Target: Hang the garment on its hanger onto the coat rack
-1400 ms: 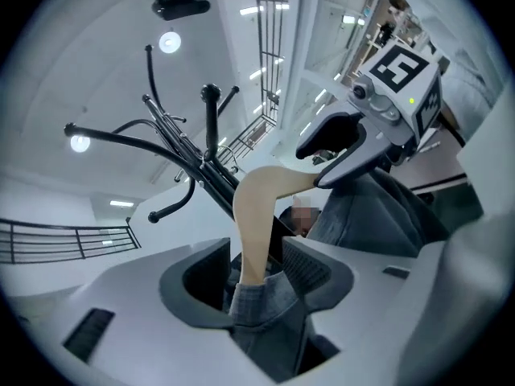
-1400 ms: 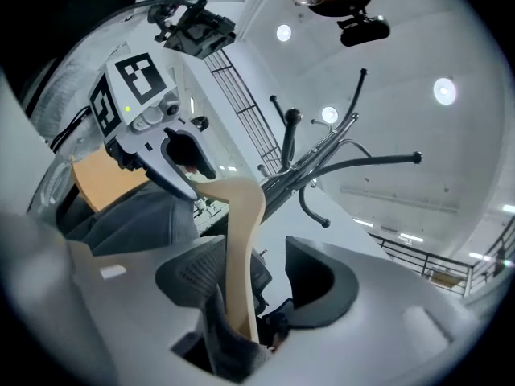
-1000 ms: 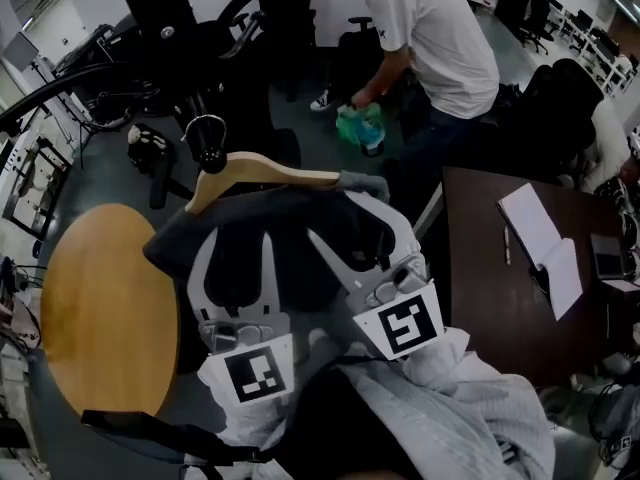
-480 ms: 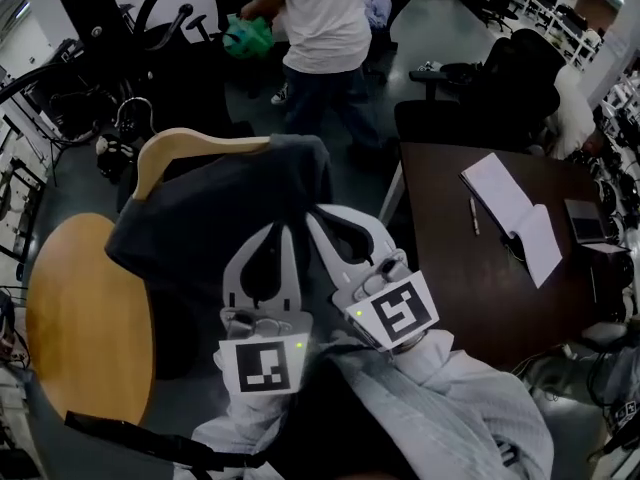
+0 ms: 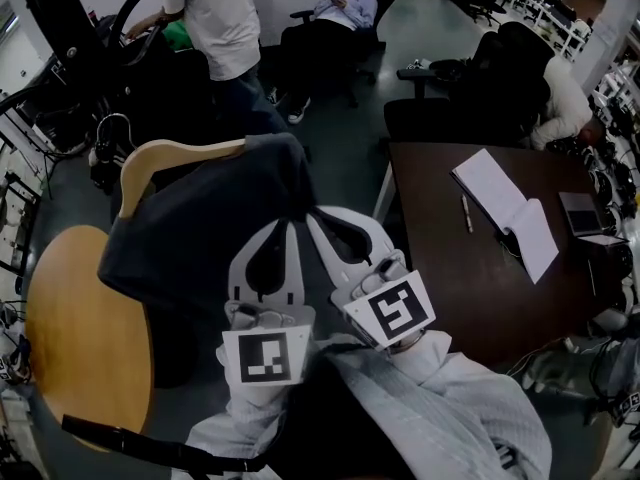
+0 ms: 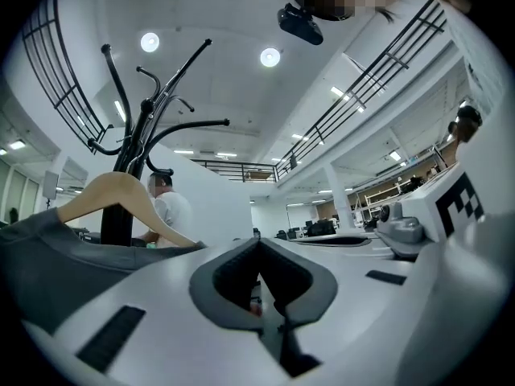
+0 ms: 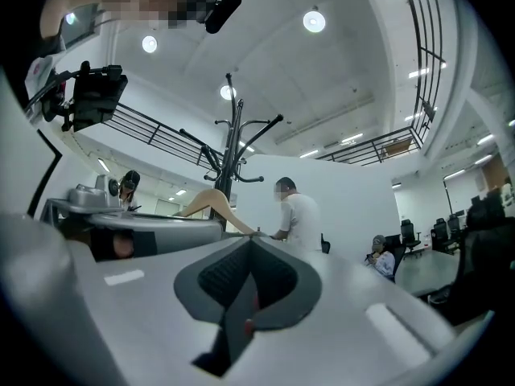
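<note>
A dark grey garment [image 5: 205,233] hangs on a wooden hanger [image 5: 165,156] at the left of the head view, its metal hook [image 5: 108,128] up among the black arms of the coat rack [image 6: 133,135]. My left gripper [image 5: 288,225] is shut, its tips at the garment's lower right edge. Beside it my right gripper [image 5: 312,214] is also shut, just off the cloth. In the left gripper view the jaws [image 6: 258,241] meet with nothing between them, hanger [image 6: 113,195] and garment [image 6: 48,256] to their left. The right gripper [image 7: 249,240] likewise holds nothing, with the rack [image 7: 233,135] ahead.
A round wooden table [image 5: 85,338] lies low at the left. A dark desk [image 5: 470,268] with an open notebook [image 5: 505,208] stands at the right. A person in a white shirt [image 5: 215,18] stands beyond the rack; others sit in office chairs [image 5: 440,118] farther back.
Both grippers went from wide open to shut. The view swung, so the hanger and garment now show farther left. The person in white walked off toward the back left.
</note>
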`<state>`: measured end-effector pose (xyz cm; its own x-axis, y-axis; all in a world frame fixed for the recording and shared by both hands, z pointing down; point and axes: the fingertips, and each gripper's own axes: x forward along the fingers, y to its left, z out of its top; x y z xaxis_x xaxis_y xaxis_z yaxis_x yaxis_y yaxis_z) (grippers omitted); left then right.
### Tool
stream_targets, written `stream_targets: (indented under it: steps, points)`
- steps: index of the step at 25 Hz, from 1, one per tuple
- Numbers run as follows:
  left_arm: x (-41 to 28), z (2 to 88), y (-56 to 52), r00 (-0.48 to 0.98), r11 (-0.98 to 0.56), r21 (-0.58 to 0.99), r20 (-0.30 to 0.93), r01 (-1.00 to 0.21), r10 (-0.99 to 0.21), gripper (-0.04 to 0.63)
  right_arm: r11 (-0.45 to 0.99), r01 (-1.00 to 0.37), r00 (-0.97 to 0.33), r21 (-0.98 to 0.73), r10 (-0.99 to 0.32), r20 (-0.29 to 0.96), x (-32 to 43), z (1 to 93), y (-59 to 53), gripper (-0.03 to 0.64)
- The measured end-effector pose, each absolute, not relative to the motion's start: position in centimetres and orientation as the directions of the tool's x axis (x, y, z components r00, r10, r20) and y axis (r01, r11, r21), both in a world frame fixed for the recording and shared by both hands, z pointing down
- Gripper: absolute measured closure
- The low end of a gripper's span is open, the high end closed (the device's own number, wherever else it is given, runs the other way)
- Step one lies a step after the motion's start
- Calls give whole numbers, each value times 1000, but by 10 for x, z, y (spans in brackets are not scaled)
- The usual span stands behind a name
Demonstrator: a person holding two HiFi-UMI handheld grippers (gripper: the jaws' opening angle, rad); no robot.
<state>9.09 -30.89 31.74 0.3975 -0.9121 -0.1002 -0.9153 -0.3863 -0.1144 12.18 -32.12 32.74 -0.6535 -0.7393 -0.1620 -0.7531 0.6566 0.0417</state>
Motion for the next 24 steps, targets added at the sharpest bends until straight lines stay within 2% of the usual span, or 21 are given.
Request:
stream_targets:
  steps: [12,16,24]
  points:
    - [94,322,-320,419,-411,-102,-80,-906,-904,591,659,-749,-661,68,-736,-146,120,330,-327,615]
    - [95,325,-325,433,-425,-100,-78,-900,-898,591,648,-757,-653,83,-752,-84,124,338,-330,616]
    - [101,327,-329,467,-460,-91,-74,-883,-881,591,645,-759,-650,83,-745,-152,124,335,-330,617]
